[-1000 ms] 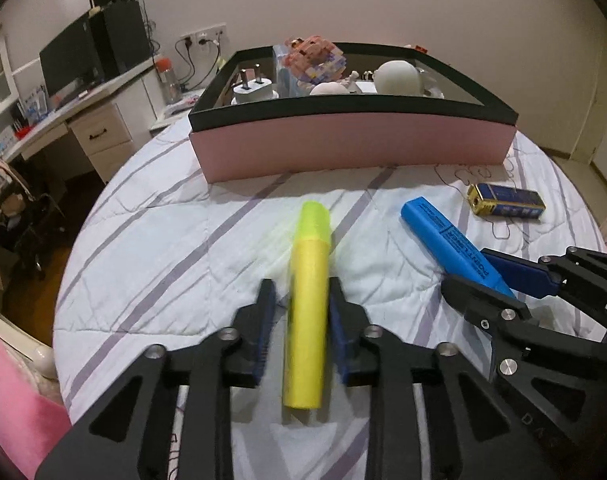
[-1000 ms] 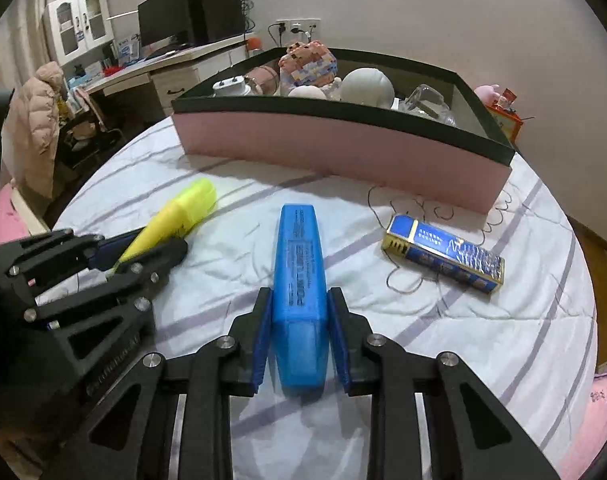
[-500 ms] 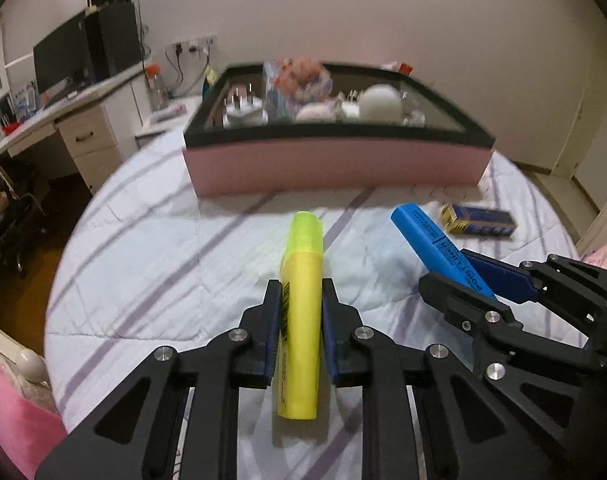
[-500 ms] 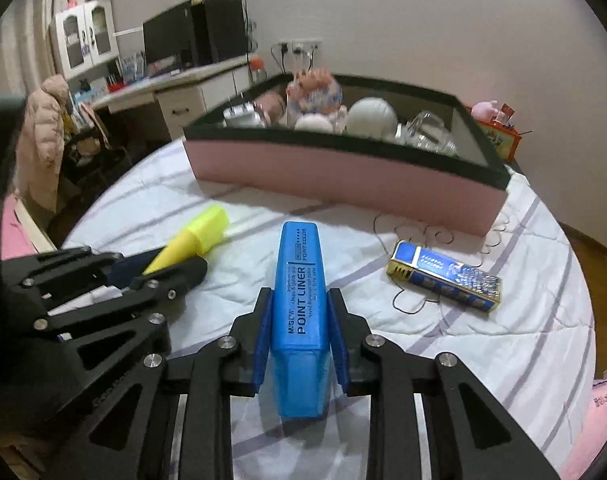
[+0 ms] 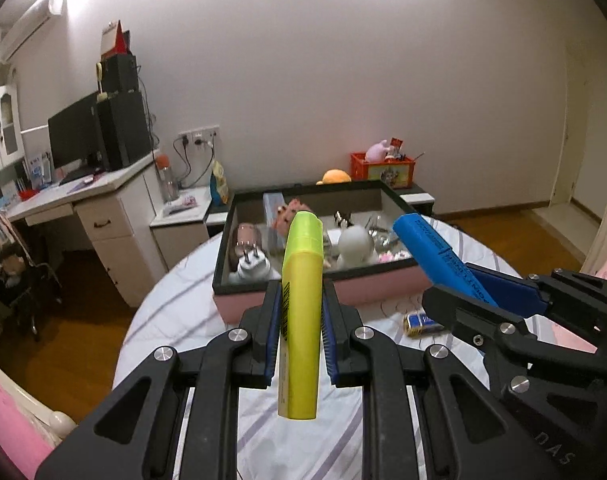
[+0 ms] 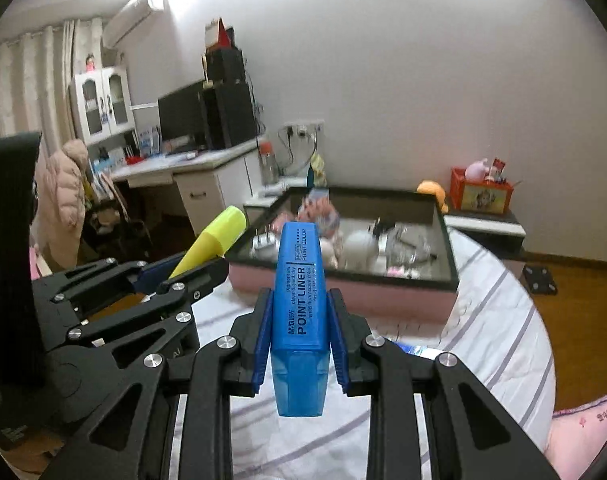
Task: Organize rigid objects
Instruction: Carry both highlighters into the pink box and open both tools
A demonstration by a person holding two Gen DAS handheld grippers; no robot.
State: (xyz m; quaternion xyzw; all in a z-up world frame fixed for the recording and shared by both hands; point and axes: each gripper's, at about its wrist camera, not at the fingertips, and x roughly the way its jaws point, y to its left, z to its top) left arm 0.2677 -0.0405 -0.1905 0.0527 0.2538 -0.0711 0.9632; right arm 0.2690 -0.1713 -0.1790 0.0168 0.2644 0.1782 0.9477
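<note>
My left gripper (image 5: 301, 312) is shut on a yellow highlighter (image 5: 301, 304), held in the air above the round table with its cap pointing toward the pink box (image 5: 367, 286). My right gripper (image 6: 299, 312) is shut on a blue highlighter (image 6: 299, 296) marked POINT LINER, also lifted off the table. Each gripper shows in the other's view: the right one (image 5: 463, 292) with the blue highlighter (image 5: 435, 252) at the right, the left one (image 6: 183, 272) with the yellow highlighter (image 6: 213, 242) at the left. The pink box (image 6: 343, 292), dark inside, lies ahead of both.
The box holds a white plug (image 5: 249, 266), a white ball (image 5: 355, 242), a pink block toy (image 5: 289, 214) and other small things. A blue and gold lighter (image 5: 423, 322) lies on the striped tablecloth (image 5: 175, 312) by the box. A desk (image 5: 83, 200) with a monitor stands at the left.
Both grippers rose off the table with their highlighters, and both views tilted up toward the wall. The left jaws closed on the yellow highlighter. The box now sits lower in both views.
</note>
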